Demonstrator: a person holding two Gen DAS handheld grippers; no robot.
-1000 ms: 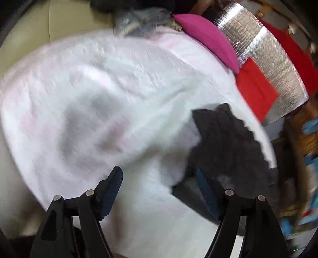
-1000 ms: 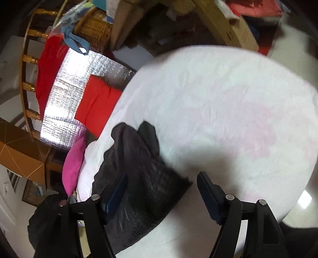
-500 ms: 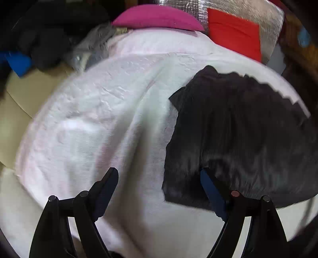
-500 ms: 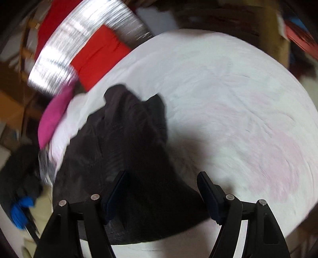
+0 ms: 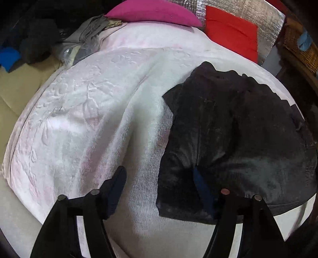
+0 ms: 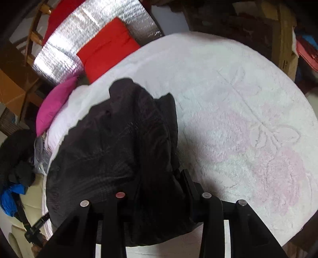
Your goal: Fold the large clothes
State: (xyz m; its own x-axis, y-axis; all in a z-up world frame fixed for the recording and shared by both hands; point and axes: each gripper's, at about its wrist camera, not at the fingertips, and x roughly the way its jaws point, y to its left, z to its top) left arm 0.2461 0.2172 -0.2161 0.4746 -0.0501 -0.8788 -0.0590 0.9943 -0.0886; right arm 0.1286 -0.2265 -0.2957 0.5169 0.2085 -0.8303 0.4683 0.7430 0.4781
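Note:
A black garment point(image 5: 238, 129) lies spread on a white and pink blanket point(image 5: 89, 119), to the right in the left wrist view. My left gripper point(image 5: 159, 184) hovers over its near left edge. Its jaws are closing: one fingertip point(image 5: 198, 178) is over the cloth, the other over bare blanket, and neither pad presses. In the right wrist view the black garment point(image 6: 119, 139) bunches up between the closing jaws of my right gripper point(image 6: 163, 174). One finger point(image 6: 186, 178) presses into the fold; the cloth hides the other.
A magenta cushion point(image 5: 155, 12), a red cushion point(image 5: 232, 33) and a silver foil mat point(image 5: 264, 17) line the blanket's far edge. Grey and dark clothes point(image 5: 85, 37) are heaped at the far left on a beige sofa point(image 5: 17, 89). A wicker basket point(image 5: 298, 45) stands at the right.
Both views have rolled and moved in over the garment. The right jaws have narrowed onto a raised fold of black cloth. The left jaws have narrowed a little at its edge.

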